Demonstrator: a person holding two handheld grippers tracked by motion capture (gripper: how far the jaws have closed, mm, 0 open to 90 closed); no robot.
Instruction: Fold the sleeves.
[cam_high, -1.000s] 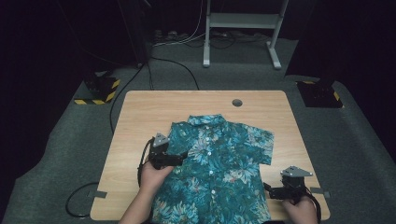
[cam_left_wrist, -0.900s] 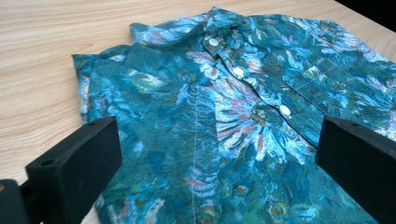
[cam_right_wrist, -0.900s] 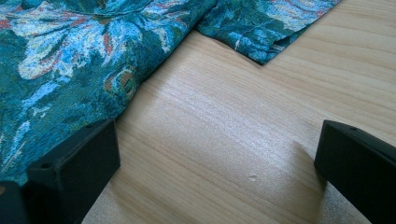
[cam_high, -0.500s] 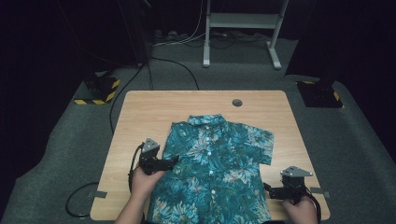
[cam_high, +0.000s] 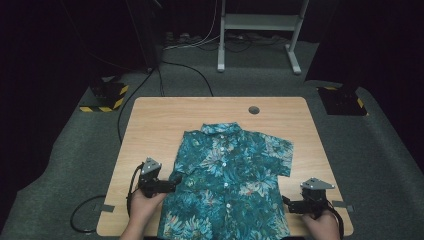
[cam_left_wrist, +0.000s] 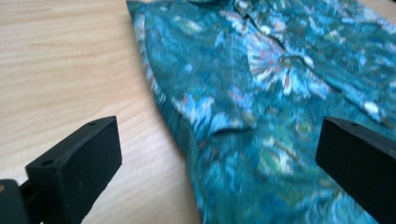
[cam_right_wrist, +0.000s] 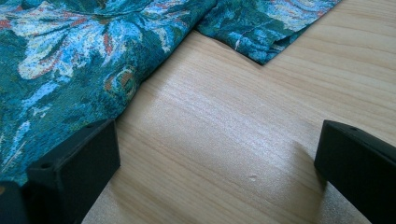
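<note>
Shirt (cam_high: 230, 180) lies flat, front up and buttoned, on the wooden counter (cam_high: 160, 120), collar toward the far edge, hem at the near edge. Left claw (cam_high: 172, 184) sits at the shirt's left side edge, jaws wide apart; in the left gripper view one jaw is over bare wood and the other over the fabric, the folded sleeve edge (cam_left_wrist: 219, 126) between them. Probably not touching the cloth, hard to tell. Right claw (cam_high: 289, 205) is near the shirt's lower right edge, jaws wide, over bare counter, holding nothing. Shirt's right sleeve (cam_right_wrist: 266, 28) lies flat ahead of it.
</note>
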